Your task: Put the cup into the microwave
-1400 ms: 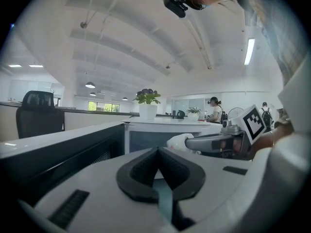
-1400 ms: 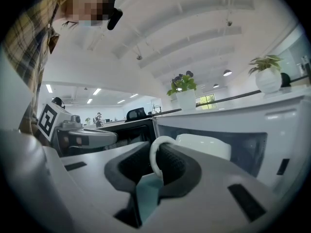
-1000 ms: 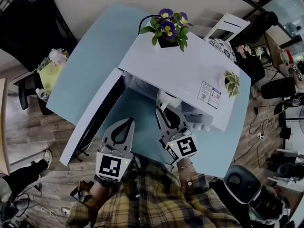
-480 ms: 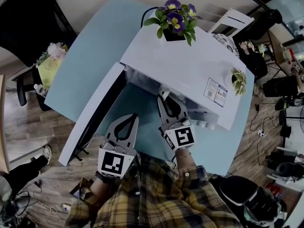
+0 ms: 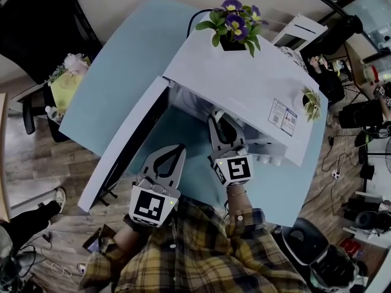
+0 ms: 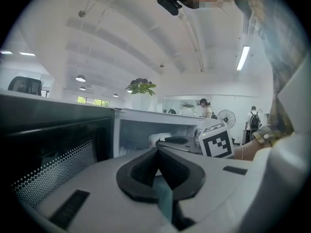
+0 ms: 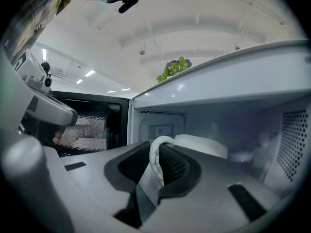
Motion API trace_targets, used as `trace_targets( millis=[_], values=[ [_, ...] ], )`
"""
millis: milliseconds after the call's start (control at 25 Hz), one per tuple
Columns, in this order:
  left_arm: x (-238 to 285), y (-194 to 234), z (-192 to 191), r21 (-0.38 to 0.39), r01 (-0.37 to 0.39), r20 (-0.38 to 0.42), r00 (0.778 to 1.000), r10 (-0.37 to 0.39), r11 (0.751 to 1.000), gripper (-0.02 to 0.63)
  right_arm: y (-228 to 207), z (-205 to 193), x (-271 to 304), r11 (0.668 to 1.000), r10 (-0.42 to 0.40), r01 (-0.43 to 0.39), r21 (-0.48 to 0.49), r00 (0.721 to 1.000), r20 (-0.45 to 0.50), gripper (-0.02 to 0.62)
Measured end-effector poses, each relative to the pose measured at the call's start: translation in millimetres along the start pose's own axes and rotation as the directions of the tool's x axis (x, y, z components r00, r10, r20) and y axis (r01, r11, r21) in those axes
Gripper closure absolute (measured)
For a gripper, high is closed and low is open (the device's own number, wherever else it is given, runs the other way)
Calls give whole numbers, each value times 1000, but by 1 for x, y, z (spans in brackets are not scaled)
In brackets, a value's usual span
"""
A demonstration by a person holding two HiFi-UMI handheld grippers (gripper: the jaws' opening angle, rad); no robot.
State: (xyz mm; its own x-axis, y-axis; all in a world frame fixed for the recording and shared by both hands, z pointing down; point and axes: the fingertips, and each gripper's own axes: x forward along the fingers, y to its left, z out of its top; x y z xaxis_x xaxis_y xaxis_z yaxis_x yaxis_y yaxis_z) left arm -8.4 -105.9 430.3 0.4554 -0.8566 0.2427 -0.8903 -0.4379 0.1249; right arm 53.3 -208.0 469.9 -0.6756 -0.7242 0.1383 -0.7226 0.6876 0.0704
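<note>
A white microwave (image 5: 244,84) stands on the light blue table (image 5: 110,84) with its door (image 5: 122,145) swung open to the left. My right gripper (image 5: 219,124) reaches into the cavity, its tips under the oven's top edge. In the right gripper view that gripper (image 7: 155,152) is shut on the handle of the white cup (image 7: 201,145), whose body sits beyond the jaws inside the cavity. The left gripper view also shows the cup (image 6: 158,140) in the opening. My left gripper (image 5: 178,148) hangs in front of the open door, shut and empty.
A pot of purple flowers (image 5: 235,26) and a small green plant (image 5: 313,99) stand on the microwave's top. The open door blocks the left side. Chairs, cables and floor clutter surround the table.
My right gripper has pushed the cup forward and a little down, deeper into the microwave. The left gripper has stayed nearly still.
</note>
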Motion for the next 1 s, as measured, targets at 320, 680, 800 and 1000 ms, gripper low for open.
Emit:
trace_targets(
  millis=[320,680,800,1000],
  values=[
    [-7,2,-5,2,25,9,1000,-25,1000,614,-5,-9,14,996,-66,66,-52,998,7,529],
    [-10,-1,-5,3,48,20,999,-49,999,614,-11,-14,27,984,-151,153,-95,988,29,531],
    [-10,-4,-7,8,56,18,998,-56,998,614,-12,-18,28,980,-169,170,-100,985,21,531],
    [-14,-5,-10,-1,50,17,999,-50,999,614,-17,-24,32,973,-206,207,-106,978,13,531]
  ],
)
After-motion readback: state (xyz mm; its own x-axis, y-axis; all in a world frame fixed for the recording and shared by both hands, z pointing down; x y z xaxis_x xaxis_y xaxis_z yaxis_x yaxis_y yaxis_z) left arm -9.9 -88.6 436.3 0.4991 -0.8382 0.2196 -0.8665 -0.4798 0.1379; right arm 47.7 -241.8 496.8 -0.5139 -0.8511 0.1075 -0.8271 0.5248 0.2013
